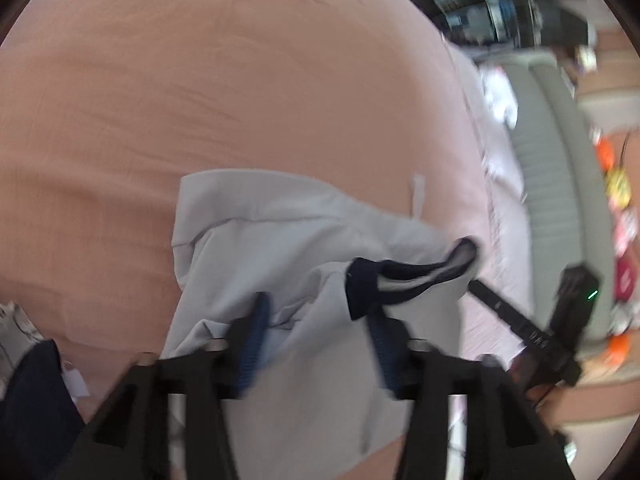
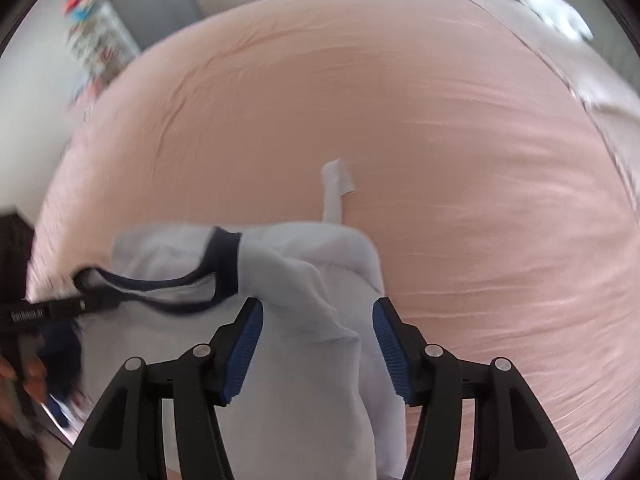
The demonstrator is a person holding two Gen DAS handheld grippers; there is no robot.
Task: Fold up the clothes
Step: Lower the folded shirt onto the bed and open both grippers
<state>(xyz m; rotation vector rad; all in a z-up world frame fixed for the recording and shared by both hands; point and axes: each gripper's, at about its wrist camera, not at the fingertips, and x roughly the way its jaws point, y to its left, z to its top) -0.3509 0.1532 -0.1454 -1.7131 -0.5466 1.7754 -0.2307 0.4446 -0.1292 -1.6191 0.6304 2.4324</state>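
Note:
A pale grey garment [image 1: 280,240] with a navy neck trim [image 1: 412,276] lies crumpled on the pink bedsheet [image 1: 200,80]. A white label strip [image 1: 418,196] sticks out from its far edge. My left gripper [image 1: 316,312] hangs over the garment, open, with cloth lying loose below its blue pads. In the right wrist view the same garment [image 2: 300,360] bunches up between the fingers of my right gripper [image 2: 318,306], which is open and not pressing it. The navy trim [image 2: 160,292] runs left toward the other gripper's body [image 2: 40,314].
The pink bedsheet [image 2: 400,100] stretches wide beyond the garment. A dark garment [image 1: 28,400] lies at the lower left. A grey padded bed edge [image 1: 560,160] and colourful items [image 1: 616,184] line the right. A hand [image 2: 28,372] shows at the left edge.

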